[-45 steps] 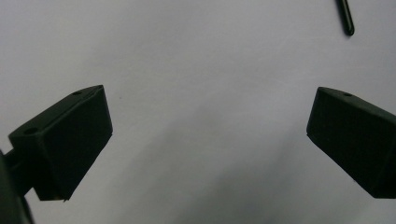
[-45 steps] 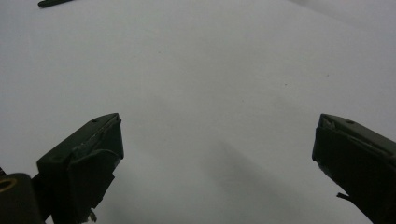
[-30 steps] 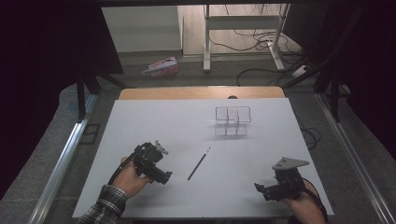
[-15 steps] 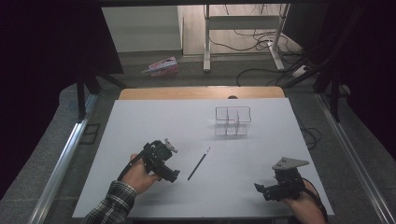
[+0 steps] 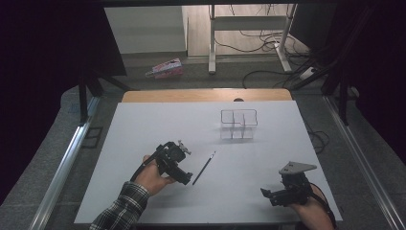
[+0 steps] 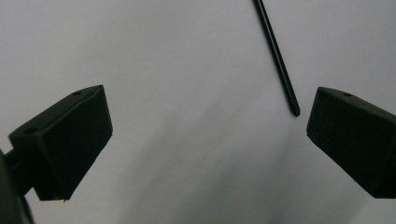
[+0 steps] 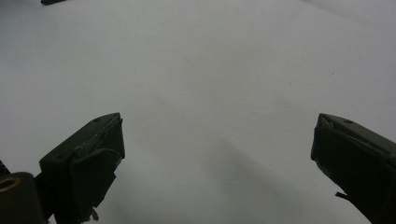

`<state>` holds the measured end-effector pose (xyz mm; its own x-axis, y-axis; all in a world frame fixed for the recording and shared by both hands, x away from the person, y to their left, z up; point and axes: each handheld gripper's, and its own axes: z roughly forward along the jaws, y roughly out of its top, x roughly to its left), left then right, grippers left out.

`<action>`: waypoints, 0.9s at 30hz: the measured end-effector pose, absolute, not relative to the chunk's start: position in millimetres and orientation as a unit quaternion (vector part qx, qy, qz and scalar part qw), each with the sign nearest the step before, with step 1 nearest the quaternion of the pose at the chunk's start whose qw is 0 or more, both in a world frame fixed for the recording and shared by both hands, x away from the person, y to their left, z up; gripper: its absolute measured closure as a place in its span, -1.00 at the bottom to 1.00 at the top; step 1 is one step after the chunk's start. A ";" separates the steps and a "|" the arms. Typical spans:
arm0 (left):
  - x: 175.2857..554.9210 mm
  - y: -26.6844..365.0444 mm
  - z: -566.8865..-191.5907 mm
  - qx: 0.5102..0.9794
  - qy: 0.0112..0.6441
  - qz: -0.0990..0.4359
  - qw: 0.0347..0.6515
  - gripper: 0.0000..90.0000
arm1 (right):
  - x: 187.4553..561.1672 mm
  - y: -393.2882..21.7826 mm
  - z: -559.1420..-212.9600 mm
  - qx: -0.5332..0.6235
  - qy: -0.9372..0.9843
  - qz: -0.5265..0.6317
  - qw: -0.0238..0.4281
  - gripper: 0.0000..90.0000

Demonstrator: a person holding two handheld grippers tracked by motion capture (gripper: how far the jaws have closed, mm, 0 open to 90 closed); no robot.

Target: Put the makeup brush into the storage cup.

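we are finding the left gripper spread wide just beside the thin black pen, the right gripper gaping over bare white tabletop.

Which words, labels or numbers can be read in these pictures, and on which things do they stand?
No text can be read.
Pink package on the floor beyond the table: it has print, too small and blurred to read.
Black pen, clear organizer, left gripper, right gripper: no visible writing.
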<state>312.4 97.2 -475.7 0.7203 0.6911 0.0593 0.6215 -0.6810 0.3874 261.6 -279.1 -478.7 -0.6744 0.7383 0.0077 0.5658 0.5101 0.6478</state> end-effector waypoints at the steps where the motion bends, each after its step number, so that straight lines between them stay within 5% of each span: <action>1: 312.9 95.5 -476.1 0.911 0.360 0.100 0.174 -0.98 | 261.7 -279.1 -478.6 0.380 0.859 0.317 0.136 -0.94; 27: 320.3 63.7 -489.3 0.923 0.336 0.098 0.161 -0.95 | 261.8 -278.7 -478.9 0.378 0.861 0.315 0.130 -0.93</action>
<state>320.3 63.7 -489.3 0.7546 0.6522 0.0720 0.5896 -0.7221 0.3619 261.8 -278.7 -478.9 -0.6801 0.7330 0.0137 0.5686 0.5156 0.6409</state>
